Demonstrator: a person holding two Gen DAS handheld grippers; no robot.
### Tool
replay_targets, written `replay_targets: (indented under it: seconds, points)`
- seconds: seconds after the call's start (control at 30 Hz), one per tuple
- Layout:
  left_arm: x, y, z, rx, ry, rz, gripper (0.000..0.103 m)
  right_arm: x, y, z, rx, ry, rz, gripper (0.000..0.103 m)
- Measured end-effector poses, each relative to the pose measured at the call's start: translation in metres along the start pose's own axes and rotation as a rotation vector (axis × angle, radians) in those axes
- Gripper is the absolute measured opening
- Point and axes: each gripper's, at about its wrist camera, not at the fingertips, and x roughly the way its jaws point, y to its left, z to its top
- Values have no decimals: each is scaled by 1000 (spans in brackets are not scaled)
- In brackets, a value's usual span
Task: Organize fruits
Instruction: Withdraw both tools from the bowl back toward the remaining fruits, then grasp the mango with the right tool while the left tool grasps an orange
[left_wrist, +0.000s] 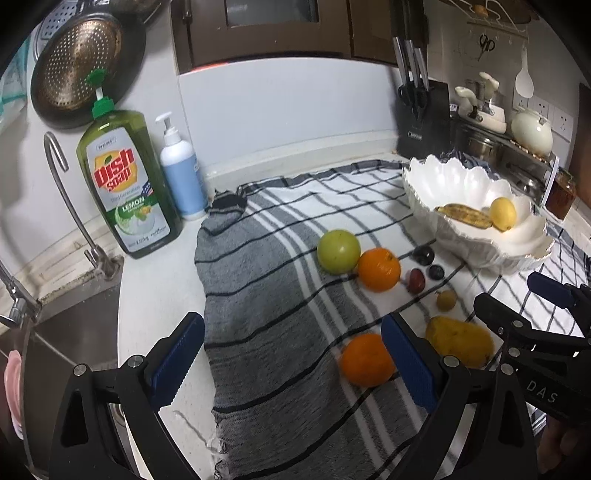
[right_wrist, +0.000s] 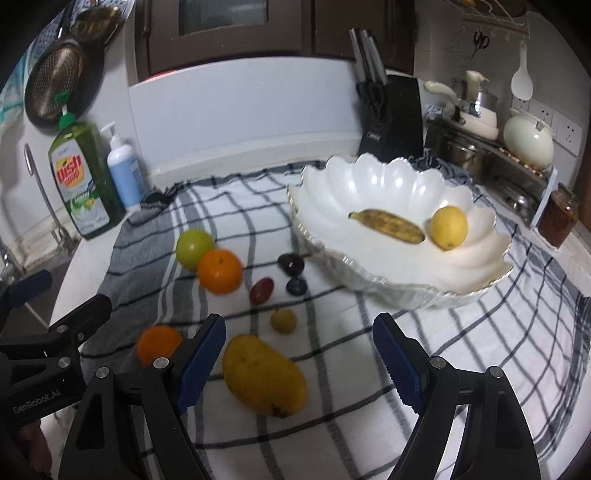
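white scalloped bowl (right_wrist: 399, 258) holds a banana (right_wrist: 388, 226) and lemon (right_wrist: 449, 228); both grippers' fingers (right_wrist: 201, 363) spread wide, empty.

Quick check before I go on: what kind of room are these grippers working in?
Most likely a home kitchen counter: a sink tap with a dish soap bottle beside it, a knife block against the wall, and a hob with a pot behind the fruit bowl.
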Motion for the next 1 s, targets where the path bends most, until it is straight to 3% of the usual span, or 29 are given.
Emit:
replay_targets:
  seconds: [0.53,0.77,1.0]
  points:
    - [22,10,-24,-4,53,-1,98,37,22,-27,-48,87,25,82]
    - [29,12,-27,-6,69,-4,98,52,25,-32,-48,129,38,66]
    - [30,7,-27,-1,73,-17,98,53,23,-34,-45,119,51,63]
